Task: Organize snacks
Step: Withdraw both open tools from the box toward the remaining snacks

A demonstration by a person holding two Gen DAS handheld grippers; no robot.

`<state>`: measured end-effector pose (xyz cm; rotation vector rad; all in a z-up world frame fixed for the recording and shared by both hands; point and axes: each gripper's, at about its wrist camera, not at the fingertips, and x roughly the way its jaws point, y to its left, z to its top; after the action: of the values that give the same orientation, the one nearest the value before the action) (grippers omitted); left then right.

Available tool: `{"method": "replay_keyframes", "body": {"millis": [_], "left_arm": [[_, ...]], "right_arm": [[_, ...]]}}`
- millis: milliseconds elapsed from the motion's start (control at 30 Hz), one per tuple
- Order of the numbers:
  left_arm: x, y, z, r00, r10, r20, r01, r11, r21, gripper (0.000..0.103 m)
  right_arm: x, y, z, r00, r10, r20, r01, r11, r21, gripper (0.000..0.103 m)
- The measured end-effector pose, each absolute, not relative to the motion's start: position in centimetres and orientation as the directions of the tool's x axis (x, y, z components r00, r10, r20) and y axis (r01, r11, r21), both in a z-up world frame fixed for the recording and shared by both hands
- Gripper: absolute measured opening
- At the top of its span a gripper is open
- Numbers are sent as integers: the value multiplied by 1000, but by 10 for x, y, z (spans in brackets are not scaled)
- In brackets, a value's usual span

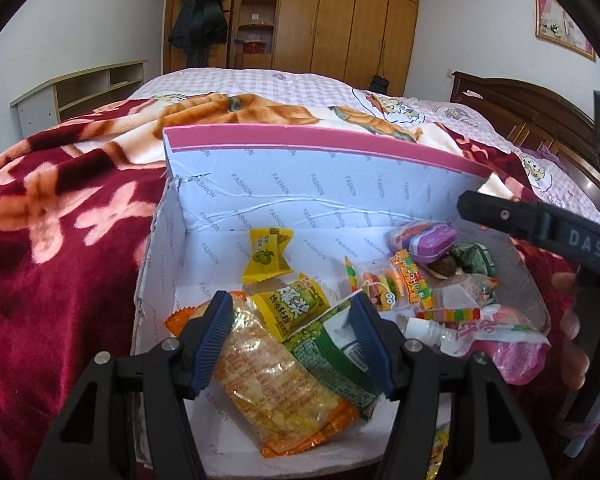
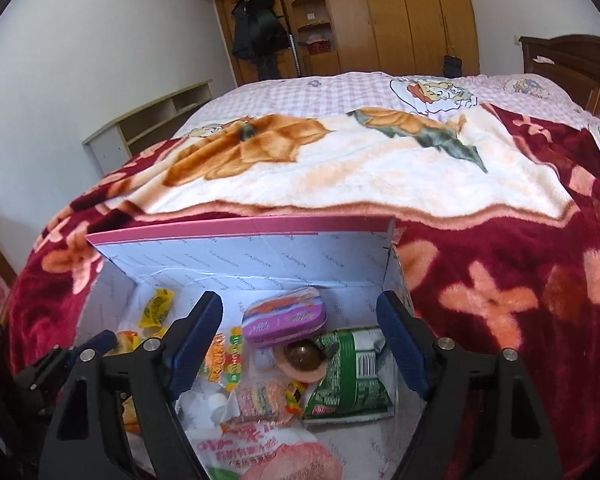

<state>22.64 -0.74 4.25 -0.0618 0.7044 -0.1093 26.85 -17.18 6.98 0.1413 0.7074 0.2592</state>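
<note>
We have 2 grippers over the open box (image 1: 284, 184), which sits on the red blanket (image 1: 60, 216) on the bed, and nearly all the snacks lie inside it. Our left gripper (image 1: 290, 334) has its jaws about half apart around the end of the orange cracker pack (image 1: 268, 384); the left pad looks close to the wrap, but we cannot tell if the pads press on it. Our right gripper (image 2: 300, 340) has its jaws wide and holds nothing, with the purple tin (image 2: 284, 316) and the green packet (image 2: 352, 372) below the gap. The cracker pack looks light, crinkly and slippery, and the crackers inside could break, so we think it is best to pinch it across the middle and squeeze softly. The purple tin looks hard and smooth, so we would grip its 2 long sides. The small yellow candy (image 1: 267, 256) is tiny and soft. The box walls and the raised lid stand close on all sides, so we think up is the easy way out. The blanket around the box gives us lots of free room.
</note>
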Motion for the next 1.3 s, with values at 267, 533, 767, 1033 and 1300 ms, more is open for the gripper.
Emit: {"method": "replay_keyframes", "body": {"millis": [267, 533, 767, 1033, 1300], "left_arm": [[203, -6, 56, 766, -143, -627, 85, 989, -122, 65], [171, -6, 69, 768, -175, -616, 103, 983, -150, 65], [145, -5, 69, 758, -201, -621, 119, 978, -171, 65], [121, -18, 56, 736, -228, -638, 151, 973, -173, 65], [118, -44, 31, 679, -267, -684, 190, 964, -188, 65]], "right_arm": [[235, -182, 88, 763, 308, -568, -202, 949, 243, 81], [194, -189, 103, 791, 321, -521, -212, 942, 260, 81], [155, -194, 100, 799, 323, -508, -209, 940, 269, 81], [119, -201, 79, 796, 308, -522, -195, 946, 261, 81], [92, -205, 47, 766, 315, -560, -182, 942, 281, 81]]}}
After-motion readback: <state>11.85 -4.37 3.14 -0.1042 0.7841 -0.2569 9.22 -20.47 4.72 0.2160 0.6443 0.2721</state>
